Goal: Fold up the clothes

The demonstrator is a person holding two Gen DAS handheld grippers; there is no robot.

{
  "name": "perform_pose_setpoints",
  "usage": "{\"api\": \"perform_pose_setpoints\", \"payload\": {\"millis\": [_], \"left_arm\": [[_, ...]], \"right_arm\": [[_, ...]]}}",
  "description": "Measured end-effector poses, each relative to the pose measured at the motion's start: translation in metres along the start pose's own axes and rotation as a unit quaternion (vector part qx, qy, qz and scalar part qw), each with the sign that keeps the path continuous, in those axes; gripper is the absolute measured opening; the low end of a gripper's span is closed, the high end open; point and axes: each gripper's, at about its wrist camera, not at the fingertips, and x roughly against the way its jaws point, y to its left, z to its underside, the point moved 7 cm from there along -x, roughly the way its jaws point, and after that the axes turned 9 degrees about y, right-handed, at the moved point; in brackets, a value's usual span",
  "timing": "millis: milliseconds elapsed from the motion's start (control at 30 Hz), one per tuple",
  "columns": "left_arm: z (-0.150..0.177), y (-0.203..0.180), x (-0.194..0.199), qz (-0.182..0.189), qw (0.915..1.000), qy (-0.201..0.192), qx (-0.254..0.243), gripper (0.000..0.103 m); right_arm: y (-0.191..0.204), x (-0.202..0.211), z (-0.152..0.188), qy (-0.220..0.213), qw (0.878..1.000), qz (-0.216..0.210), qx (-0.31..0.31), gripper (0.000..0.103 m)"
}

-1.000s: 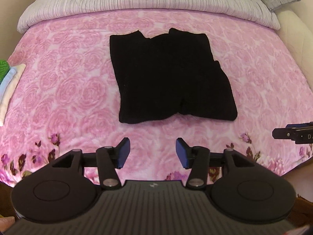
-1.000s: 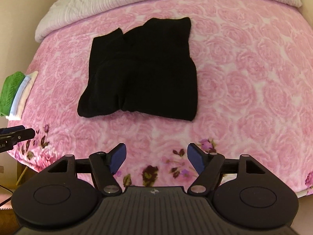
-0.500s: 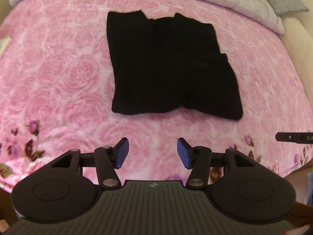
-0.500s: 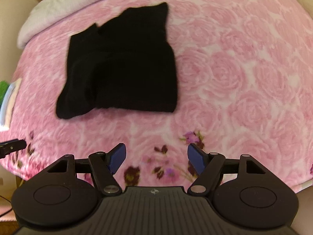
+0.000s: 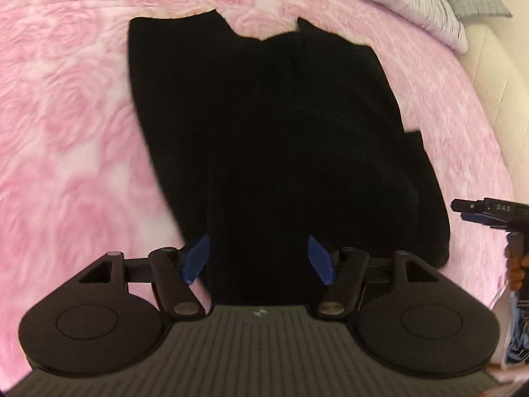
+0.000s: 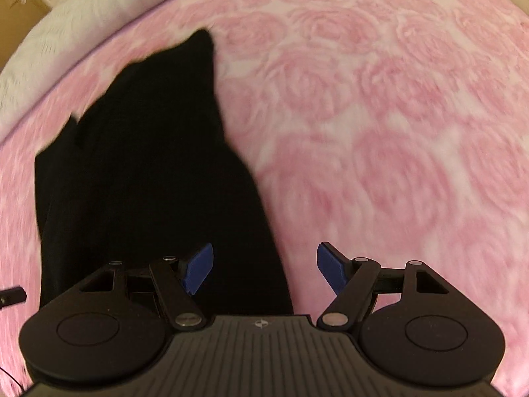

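A black garment point(image 5: 281, 139) lies partly folded on the pink rose bedspread point(image 5: 66, 115). My left gripper point(image 5: 259, 259) is open, its blue pads over the garment's near left edge. My right gripper point(image 6: 264, 269) is open over the garment's point(image 6: 148, 182) near right corner, its left pad above the cloth and its right pad above bare bedspread point(image 6: 380, 115). The right gripper's tip point(image 5: 486, 210) shows at the right edge of the left wrist view. Neither holds anything.
A striped white duvet point(image 5: 413, 6) and a grey pillow point(image 5: 476, 3) lie at the head of the bed. A cream bed frame point(image 5: 496, 82) runs along the right side. The white duvet also shows in the right wrist view point(image 6: 66, 29).
Both grippers have moved forward and down from the bed's near edge onto the garment's near edge. Both stay open.
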Motion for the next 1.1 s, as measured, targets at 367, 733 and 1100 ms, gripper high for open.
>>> {"api": "perform_pose_setpoints", "payload": {"millis": [367, 733, 1100], "left_arm": [[-0.015, 0.005, -0.046, 0.086, 0.9953, -0.019, 0.04, 0.016], [0.104, -0.037, 0.106, 0.153, 0.9708, -0.169, -0.076, 0.006], [0.363, -0.046, 0.078, 0.05, 0.9945, -0.078, 0.049, 0.008]], "right_arm": [[0.017, -0.043, -0.017, -0.002, 0.998, -0.036, 0.057, 0.017], [0.028, 0.103, 0.065, -0.182, 0.949, -0.12, 0.228, 0.005], [-0.086, 0.069, 0.272, 0.052, 0.96, 0.063, 0.268, 0.017]]}}
